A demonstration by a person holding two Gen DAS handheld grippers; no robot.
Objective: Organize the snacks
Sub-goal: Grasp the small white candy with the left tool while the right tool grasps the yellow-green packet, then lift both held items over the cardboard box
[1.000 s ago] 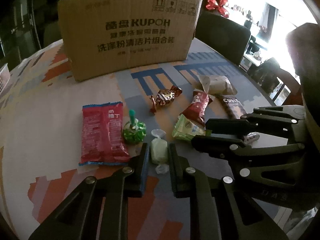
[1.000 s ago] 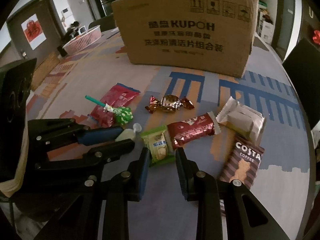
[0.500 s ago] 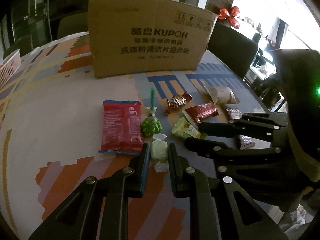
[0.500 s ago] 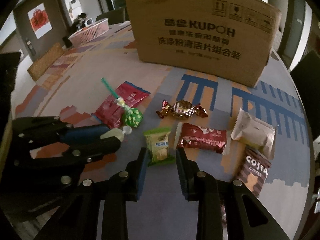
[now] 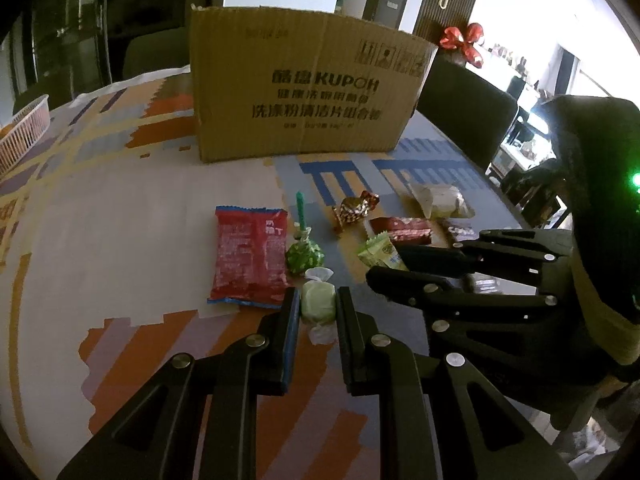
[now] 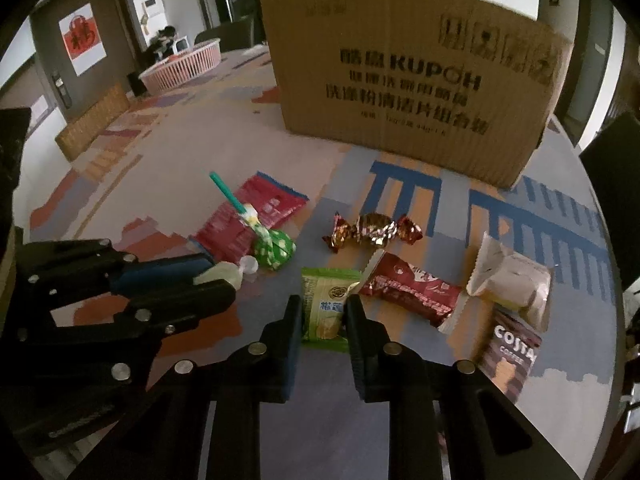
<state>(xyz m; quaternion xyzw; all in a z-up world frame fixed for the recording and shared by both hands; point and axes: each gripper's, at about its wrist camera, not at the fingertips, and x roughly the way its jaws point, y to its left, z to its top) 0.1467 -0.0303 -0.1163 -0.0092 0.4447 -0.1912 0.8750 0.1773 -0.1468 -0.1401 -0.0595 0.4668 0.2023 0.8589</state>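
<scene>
My left gripper (image 5: 318, 300) is shut on a pale green wrapped candy (image 5: 318, 306), just above the patterned tablecloth. My right gripper (image 6: 322, 308) has its jaws closing on a green snack packet (image 6: 324, 316), and both pads touch the packet's sides. Each gripper also shows in the other's view: the right gripper (image 5: 386, 266) at the green packet (image 5: 380, 248), the left gripper (image 6: 218, 284) with the candy (image 6: 220, 274). A red packet (image 5: 250, 258), a green lollipop (image 5: 304, 254), a gold-and-red candy (image 5: 354, 208), a dark red bar (image 5: 404, 230) and a white packet (image 5: 440, 200) lie ahead.
A large cardboard box (image 5: 304, 96) stands upright at the back of the table. A Costa coffee sachet (image 6: 510, 354) lies near the right edge. A pink basket (image 6: 186, 64) sits far left, and a dark chair (image 5: 464, 120) stands behind the table on the right.
My left gripper has lifted slightly and rolled with the pale green candy in it. The right gripper's jaws have drawn in against the green packet.
</scene>
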